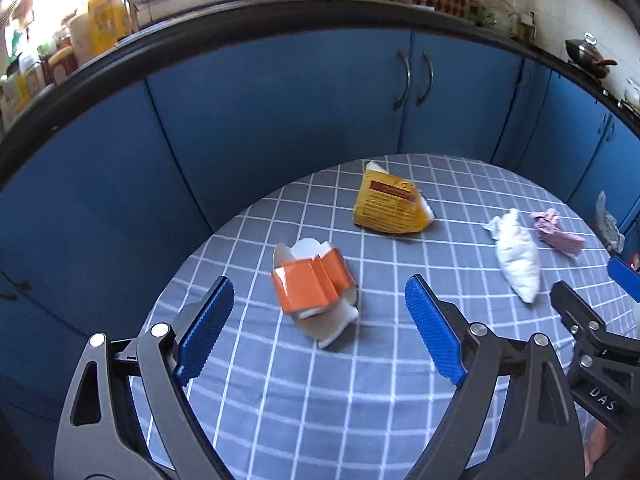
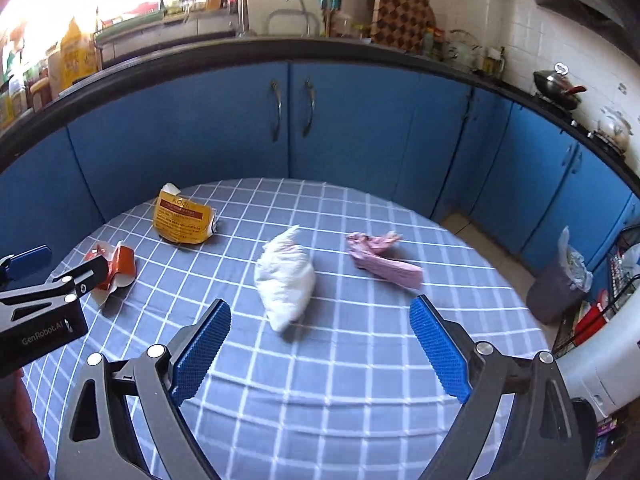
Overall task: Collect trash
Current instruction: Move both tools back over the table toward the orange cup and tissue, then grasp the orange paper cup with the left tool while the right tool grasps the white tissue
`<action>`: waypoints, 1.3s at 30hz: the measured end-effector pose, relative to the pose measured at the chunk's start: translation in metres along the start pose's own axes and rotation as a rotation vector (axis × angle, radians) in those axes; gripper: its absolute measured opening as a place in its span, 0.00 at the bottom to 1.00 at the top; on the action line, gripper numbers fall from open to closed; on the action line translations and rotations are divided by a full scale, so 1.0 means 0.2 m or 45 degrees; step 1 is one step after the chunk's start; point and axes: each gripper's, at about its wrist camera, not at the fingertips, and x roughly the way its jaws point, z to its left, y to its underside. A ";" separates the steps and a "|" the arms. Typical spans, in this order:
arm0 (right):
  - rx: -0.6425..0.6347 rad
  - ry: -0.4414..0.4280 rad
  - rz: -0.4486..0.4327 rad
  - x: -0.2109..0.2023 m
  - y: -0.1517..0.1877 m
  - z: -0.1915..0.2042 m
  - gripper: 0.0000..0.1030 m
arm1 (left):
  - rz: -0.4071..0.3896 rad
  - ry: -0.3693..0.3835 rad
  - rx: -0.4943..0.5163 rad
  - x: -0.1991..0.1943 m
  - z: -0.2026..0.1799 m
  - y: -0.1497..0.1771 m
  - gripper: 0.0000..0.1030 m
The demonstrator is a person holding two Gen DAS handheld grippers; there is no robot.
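A: How far is collection advanced?
B: Nothing is held; left gripper (image 1: 320, 320) and right gripper (image 2: 320, 344) are spread wide. 4 pieces remain around the white wad (image 2: 285, 276): orange carton (image 1: 314, 288) and yellow packet (image 1: 388, 206) left, pink wrapper (image 2: 382, 258) right.

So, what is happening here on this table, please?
A person holds two grippers above a round table with a blue checked cloth to collect trash. Nothing is picked up yet. The left gripper is open, facing the crushed orange and white carton. The right gripper is open near the crumpled white paper wad. A yellow packet and pink wrapper lie further away.
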 end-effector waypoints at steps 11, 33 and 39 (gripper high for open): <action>0.028 -0.072 0.187 0.26 -0.04 0.05 0.35 | 0.071 0.011 0.051 0.22 -0.03 -0.04 0.80; -0.016 -0.081 0.045 -0.28 0.09 -0.14 0.10 | 0.004 0.215 0.023 -0.20 -0.16 0.05 0.40; -0.006 -0.033 -0.001 -0.48 0.16 -0.29 0.10 | -0.026 0.268 0.087 -0.36 -0.35 0.10 0.40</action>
